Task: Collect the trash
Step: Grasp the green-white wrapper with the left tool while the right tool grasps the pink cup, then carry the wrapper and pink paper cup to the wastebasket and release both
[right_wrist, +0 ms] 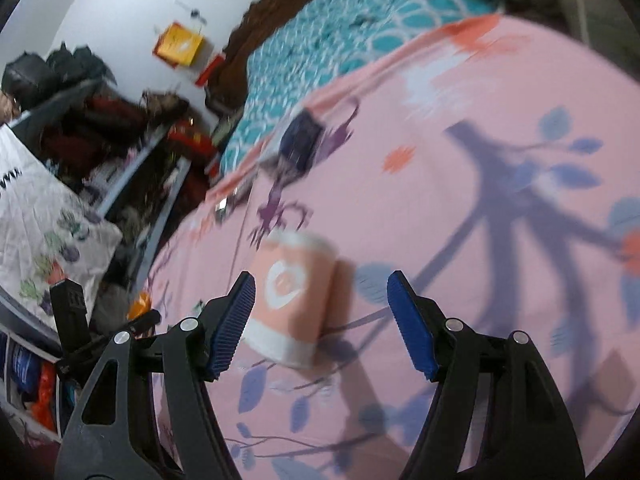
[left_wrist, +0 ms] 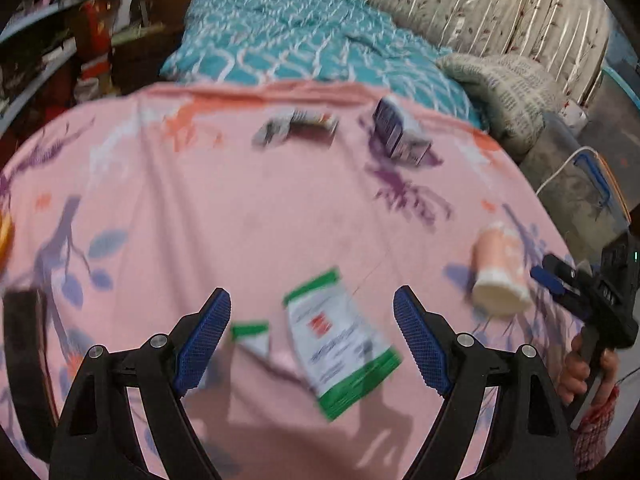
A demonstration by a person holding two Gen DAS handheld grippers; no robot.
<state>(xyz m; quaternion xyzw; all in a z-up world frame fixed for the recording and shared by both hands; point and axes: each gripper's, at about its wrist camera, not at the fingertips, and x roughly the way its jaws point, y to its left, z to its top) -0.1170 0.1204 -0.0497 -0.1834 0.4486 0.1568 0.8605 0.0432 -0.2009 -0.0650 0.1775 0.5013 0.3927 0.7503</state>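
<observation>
Both my grippers gape empty over the pink bedsheet point(left_wrist: 240, 208): left gripper point(left_wrist: 312, 336) above a green-white sachet point(left_wrist: 340, 340), right gripper point(right_wrist: 320, 320) around a tipped pink cup point(right_wrist: 292, 296), blurred boxes point(left_wrist: 400, 132) beyond.

Left gripper point(left_wrist: 312, 322) jaws wide apart, empty; right gripper point(right_wrist: 321, 304) likewise, hand-held.

Bedding and clutter
Pink floral sheet point(left_wrist: 200, 208) is lying beside teal quilt point(left_wrist: 304, 40); shelves point(right_wrist: 132, 168) are standing alongside.
</observation>
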